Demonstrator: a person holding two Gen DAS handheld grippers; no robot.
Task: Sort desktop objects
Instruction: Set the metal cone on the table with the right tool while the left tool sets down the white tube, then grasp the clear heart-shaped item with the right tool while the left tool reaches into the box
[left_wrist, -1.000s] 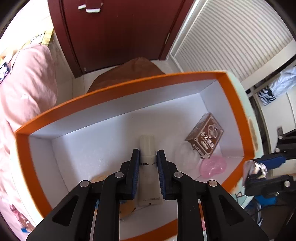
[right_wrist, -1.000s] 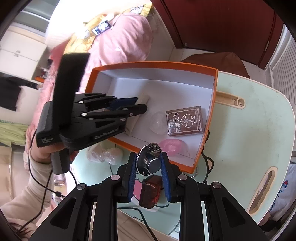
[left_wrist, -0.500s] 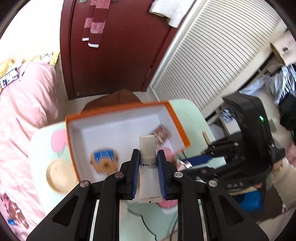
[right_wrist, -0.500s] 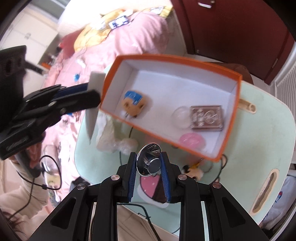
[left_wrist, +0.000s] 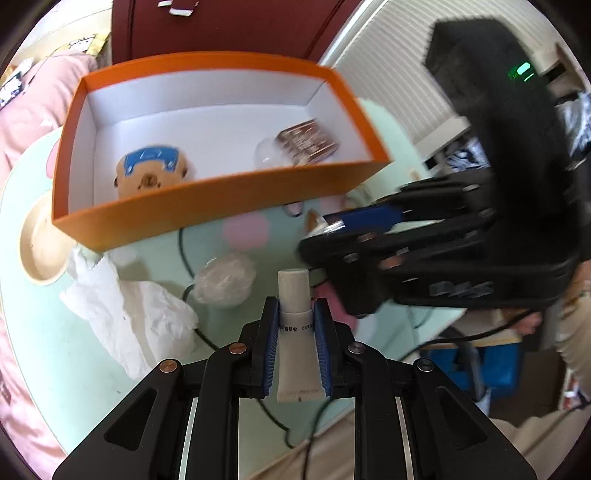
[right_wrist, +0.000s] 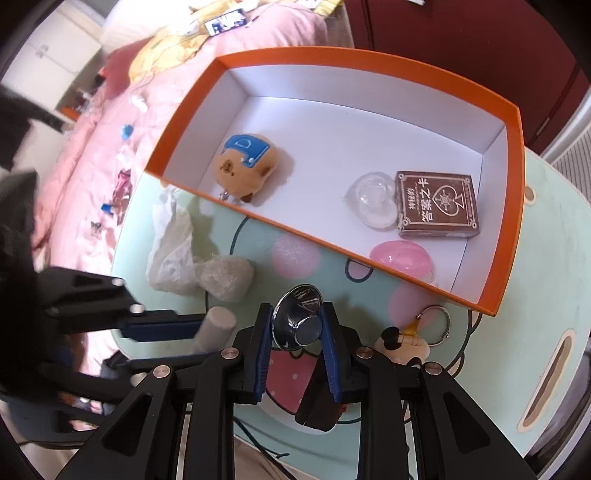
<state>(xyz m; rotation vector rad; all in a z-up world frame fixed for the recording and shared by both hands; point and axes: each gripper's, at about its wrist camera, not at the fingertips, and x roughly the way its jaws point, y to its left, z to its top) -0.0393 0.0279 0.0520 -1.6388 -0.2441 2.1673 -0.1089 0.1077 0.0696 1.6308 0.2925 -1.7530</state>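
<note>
Left gripper (left_wrist: 295, 341) clamped on white tube (left_wrist: 295, 332), long axis along the fingers, cap toward orange box (left_wrist: 207, 201), above table's near edge, right gripper (right_wrist: 297, 345) pinching metal funnel (right_wrist: 299, 321), mouth toward box.

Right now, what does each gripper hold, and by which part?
Left gripper: white tube, gripped mid-body below the cap. Right gripper: shiny metal funnel, gripped across its rim.

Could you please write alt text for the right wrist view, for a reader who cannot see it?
The right gripper is shut on a shiny metal funnel above a pale green table. Ahead, an orange box holds a bear plush, a brown card box and clear and pink shells. The left gripper holds a white tube.
</note>
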